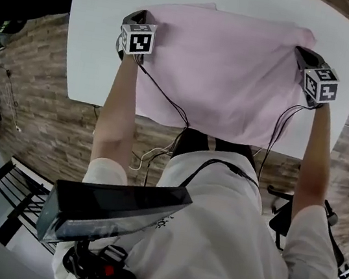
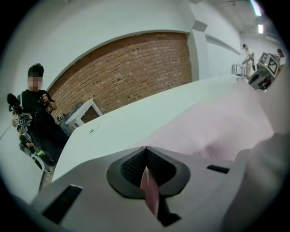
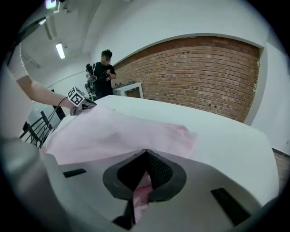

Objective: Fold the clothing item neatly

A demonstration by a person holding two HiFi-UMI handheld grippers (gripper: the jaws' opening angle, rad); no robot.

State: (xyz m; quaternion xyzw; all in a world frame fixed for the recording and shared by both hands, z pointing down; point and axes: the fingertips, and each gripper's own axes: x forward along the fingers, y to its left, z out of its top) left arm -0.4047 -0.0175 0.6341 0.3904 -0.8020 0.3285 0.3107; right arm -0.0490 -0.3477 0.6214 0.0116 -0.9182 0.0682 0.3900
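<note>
Head view looks steeply down; gripper views skim shared cloth.

Were counted | pink garment: 1 | white table: 1 | grippers: 2, left gripper and right gripper | brick wall: 1

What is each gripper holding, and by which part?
Both hold the pink garment: left gripper pinches its far left corner, right gripper its far right corner.

A white table on wood-plank floor, brick wall beyond, black-clad person standing.
</note>
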